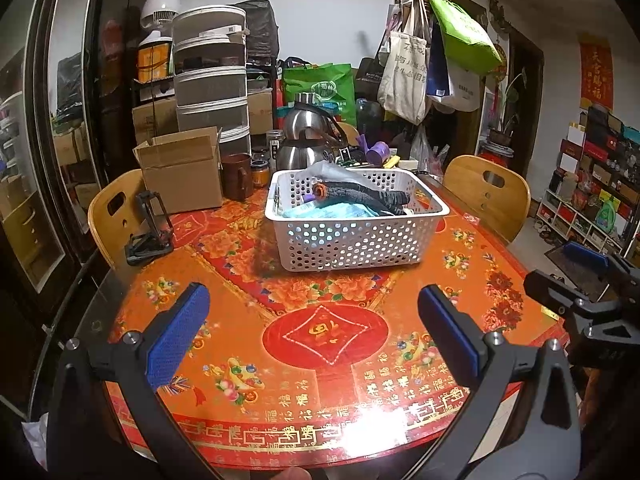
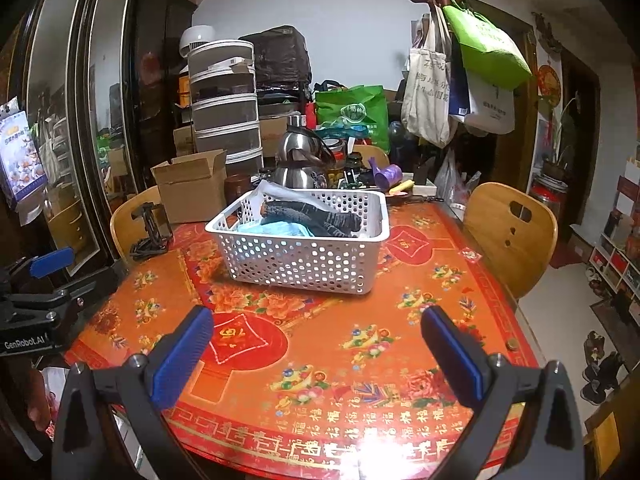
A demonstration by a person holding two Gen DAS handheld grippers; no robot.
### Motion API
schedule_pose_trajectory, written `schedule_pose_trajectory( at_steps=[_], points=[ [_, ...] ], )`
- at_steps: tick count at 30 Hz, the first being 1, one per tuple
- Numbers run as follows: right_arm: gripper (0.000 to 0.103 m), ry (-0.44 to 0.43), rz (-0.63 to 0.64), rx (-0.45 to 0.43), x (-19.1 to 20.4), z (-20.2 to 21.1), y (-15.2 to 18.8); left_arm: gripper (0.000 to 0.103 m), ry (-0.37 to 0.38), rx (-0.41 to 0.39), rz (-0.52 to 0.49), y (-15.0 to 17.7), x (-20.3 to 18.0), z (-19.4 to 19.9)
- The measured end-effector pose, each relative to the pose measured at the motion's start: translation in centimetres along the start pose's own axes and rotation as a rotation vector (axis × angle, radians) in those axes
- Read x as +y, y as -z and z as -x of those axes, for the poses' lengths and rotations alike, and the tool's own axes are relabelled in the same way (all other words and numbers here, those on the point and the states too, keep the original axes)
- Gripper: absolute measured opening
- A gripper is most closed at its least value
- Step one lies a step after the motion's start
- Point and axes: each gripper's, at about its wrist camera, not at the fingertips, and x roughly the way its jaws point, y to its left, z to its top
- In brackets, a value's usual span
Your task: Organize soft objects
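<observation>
The dark gloves (image 1: 362, 196) in the white basket (image 1: 352, 244) look light and limp; we would pinch the orange cuff. Left gripper (image 1: 314, 332) and right gripper (image 2: 316, 350), near the basket, are both spread apart, empty.

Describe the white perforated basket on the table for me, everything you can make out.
The white rectangular plastic basket has walls dotted with round holes and a solid rolled rim. It sits upright and flat on the red-and-orange patterned tablecloth, slightly angled to the table edge. Inside lie a dark knitted glove with an orange cuff, light blue fabric and something white at the back. Neither gripper touches it.
</observation>
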Motion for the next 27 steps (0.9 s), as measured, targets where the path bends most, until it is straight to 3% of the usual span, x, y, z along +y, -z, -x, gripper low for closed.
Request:
schedule_pose_trajectory(
  at_steps=[27],
  points=[
    [0.103,0.004,0.006,-0.001,0.06,0.26,0.04,0.103,0.001,0.002,0.007,0.41,0.21,-0.18]
  ],
)
